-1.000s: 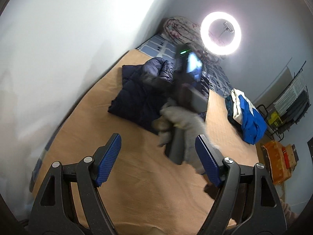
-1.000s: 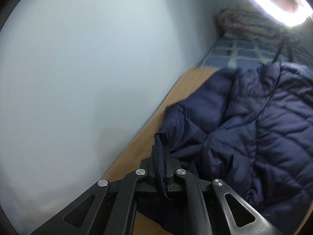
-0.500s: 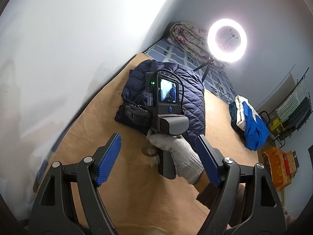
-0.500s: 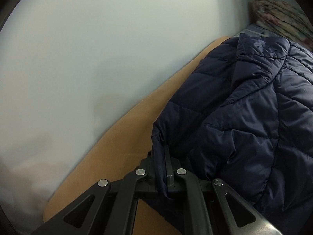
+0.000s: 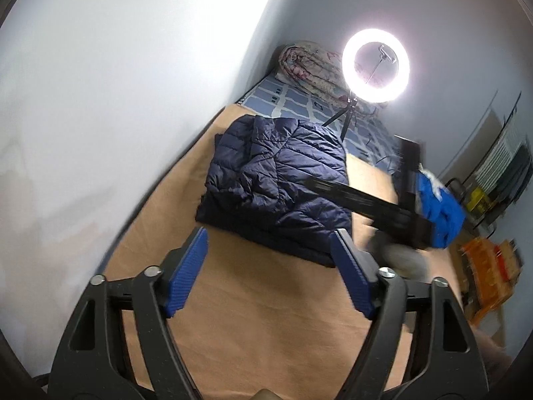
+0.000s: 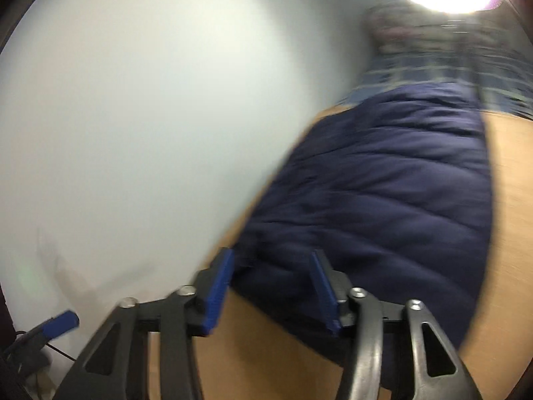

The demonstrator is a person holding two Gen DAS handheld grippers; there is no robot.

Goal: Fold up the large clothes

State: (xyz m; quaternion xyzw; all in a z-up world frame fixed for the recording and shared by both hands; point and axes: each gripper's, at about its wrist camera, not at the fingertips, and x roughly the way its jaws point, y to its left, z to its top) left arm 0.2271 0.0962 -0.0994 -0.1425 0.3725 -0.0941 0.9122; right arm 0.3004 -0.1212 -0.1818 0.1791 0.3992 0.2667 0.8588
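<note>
A navy quilted puffer jacket [image 5: 276, 183] lies folded into a rough rectangle on the tan bed cover [image 5: 266, 316], close to the white wall. My left gripper [image 5: 271, 271] is open and empty, held above the cover just short of the jacket's near edge. My right gripper [image 6: 271, 291] is open and empty, its blue pads at the jacket's near corner [image 6: 366, 216]; that view is motion-blurred. In the left wrist view the right gripper's black body [image 5: 383, 206] shows blurred at the jacket's right side, with a gloved hand [image 5: 399, 256] below it.
A lit ring light [image 5: 375, 65] on a small tripod stands behind the jacket. A rolled floral quilt [image 5: 309, 66] lies on a blue checked sheet [image 5: 293, 103]. Blue clothes [image 5: 439, 210], an orange box [image 5: 489, 266] and a rack [image 5: 499, 173] are at right.
My right gripper has let go of the jacket's edge, opened, and swung away to the right. The jacket now lies flat and folded. My left gripper stays open.
</note>
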